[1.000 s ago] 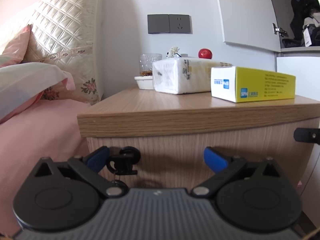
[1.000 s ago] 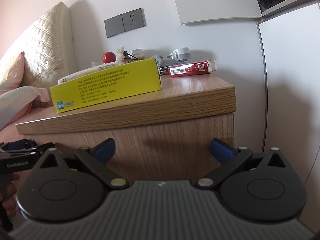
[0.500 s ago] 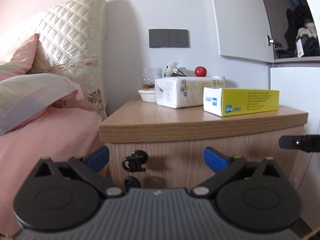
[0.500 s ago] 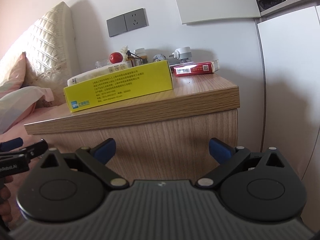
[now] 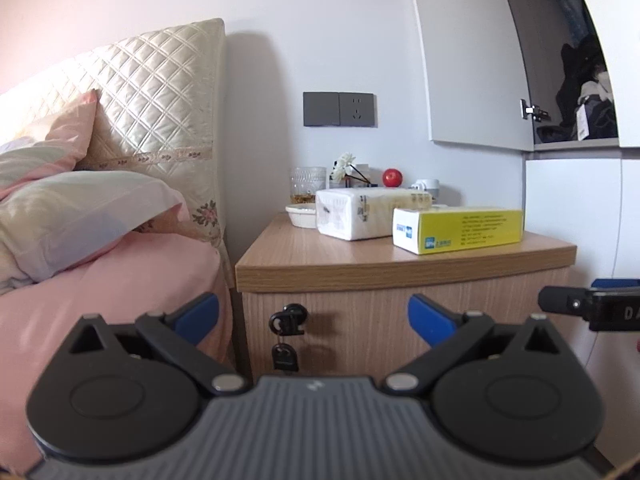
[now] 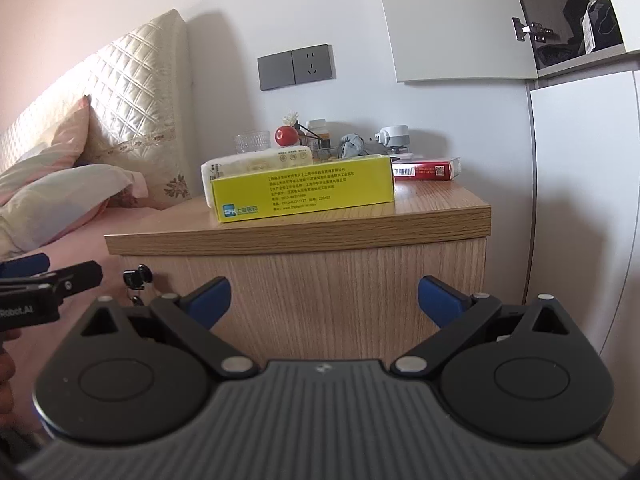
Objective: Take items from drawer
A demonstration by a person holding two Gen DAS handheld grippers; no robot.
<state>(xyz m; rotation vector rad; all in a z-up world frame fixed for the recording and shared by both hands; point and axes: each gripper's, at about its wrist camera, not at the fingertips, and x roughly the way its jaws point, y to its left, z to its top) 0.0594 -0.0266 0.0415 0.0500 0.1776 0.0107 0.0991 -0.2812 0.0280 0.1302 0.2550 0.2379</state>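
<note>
A wooden nightstand's drawer front (image 5: 368,324) (image 6: 320,292) faces both cameras and is closed, with a black key (image 5: 289,318) (image 6: 137,278) in its lock at the upper left. On the top lie a yellow box (image 5: 458,230) (image 6: 304,192) and a white tissue pack (image 5: 352,216) (image 6: 256,166). My left gripper (image 5: 313,313) is open with nothing between its blue fingers, some way back from the drawer. My right gripper (image 6: 325,296) is open too, level with the drawer's right half and clear of it.
A bed with pink sheet (image 5: 100,300) and pillows lies left of the nightstand. A glass (image 5: 308,184), a red ball (image 5: 392,178), a red packet (image 6: 426,169) and small items sit at the back. A white wardrobe (image 6: 588,200) stands at the right.
Both grippers have drawn back from the nightstand, so it looks smaller and further off. The left one had been close to the key. Both stayed open.
</note>
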